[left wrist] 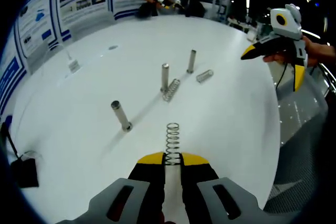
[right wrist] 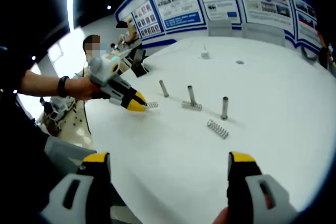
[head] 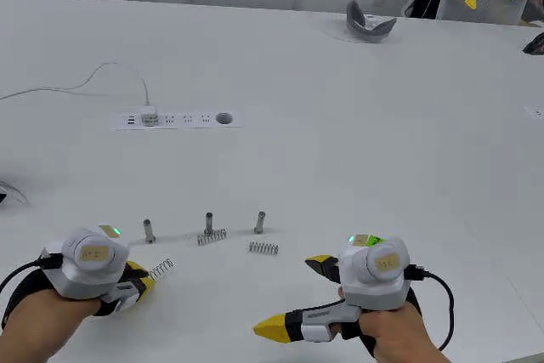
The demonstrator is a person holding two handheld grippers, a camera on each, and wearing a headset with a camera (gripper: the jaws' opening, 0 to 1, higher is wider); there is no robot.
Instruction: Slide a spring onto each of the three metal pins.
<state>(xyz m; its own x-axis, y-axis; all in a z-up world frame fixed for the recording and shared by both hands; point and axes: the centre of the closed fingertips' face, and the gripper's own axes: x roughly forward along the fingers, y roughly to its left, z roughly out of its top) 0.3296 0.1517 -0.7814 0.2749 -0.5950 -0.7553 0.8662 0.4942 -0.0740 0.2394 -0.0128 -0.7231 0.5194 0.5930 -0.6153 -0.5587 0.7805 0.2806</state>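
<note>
Clamping one spring [left wrist: 172, 139] by its near end, the left gripper [left wrist: 167, 159] holds the coil pointing straight out ahead of its yellow tips, a grip that seems meant to leave the open far end free to go over a pin. The nearest pin [left wrist: 121, 115] stands upright just ahead and to the left of those tips, bare, with open tabletop between. The middle pin [left wrist: 165, 77] and the far pin [left wrist: 192, 61] stand farther ahead, also bare. A second spring [left wrist: 171, 88] lies against the foot of the middle pin, and a third spring [left wrist: 205, 76] lies flat just beside the far pin, both probably left there for later turns. The right gripper [right wrist: 168, 157] hangs with its jaws wide apart and nothing between them, off to the side of the row, seemingly to give the left one room. The white table [head: 357, 142] runs broad and bare beyond the pins, its near edge close by the right gripper, so the approach looks unobstructed.
</note>
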